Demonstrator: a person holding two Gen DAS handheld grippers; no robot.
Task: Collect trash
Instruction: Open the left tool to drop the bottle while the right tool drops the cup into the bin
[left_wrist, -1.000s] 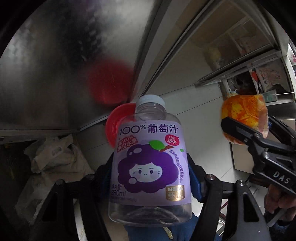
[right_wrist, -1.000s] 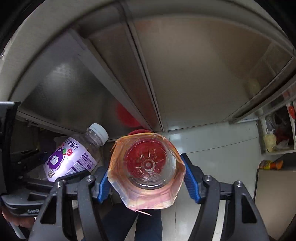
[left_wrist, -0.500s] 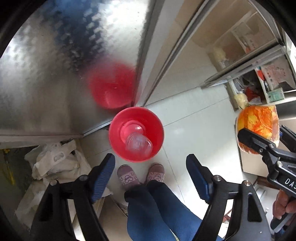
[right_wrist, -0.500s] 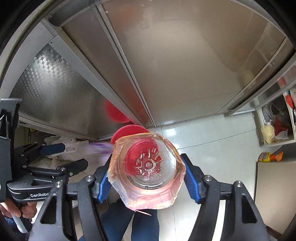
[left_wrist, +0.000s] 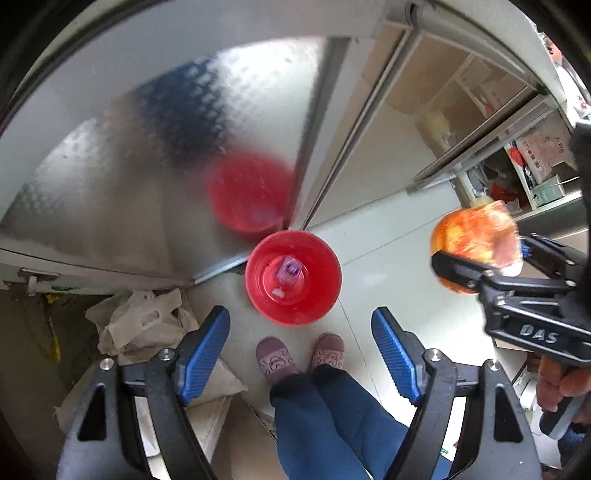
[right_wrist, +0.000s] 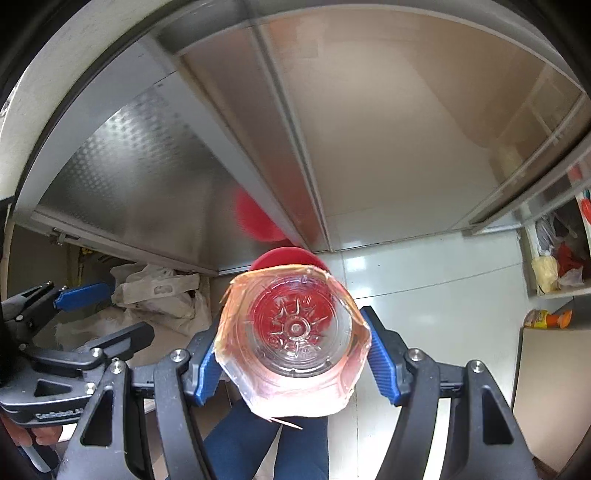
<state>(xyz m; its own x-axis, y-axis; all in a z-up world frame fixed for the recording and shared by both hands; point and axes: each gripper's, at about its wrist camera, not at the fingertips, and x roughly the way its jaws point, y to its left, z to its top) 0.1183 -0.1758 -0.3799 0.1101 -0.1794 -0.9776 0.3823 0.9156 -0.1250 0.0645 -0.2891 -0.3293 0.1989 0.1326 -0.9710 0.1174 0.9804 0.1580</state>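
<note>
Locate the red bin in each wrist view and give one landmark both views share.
Left wrist view: red bin at centre, on the floor, seen from above, a purple-labelled bottle inside.
Right wrist view: only its rim shows, above the orange-labelled bottle.
Shared landmark: the crumpled white bags.

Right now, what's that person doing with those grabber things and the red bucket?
A person is collecting trash with a gripper in each hand. The left gripper is open and empty above the red bin on the floor, and a purple-labelled juice bottle lies inside the bin. Its jaws have just been opening. The right gripper is clamped on an orange-labelled plastic bottle, not dropped in yet.
</note>
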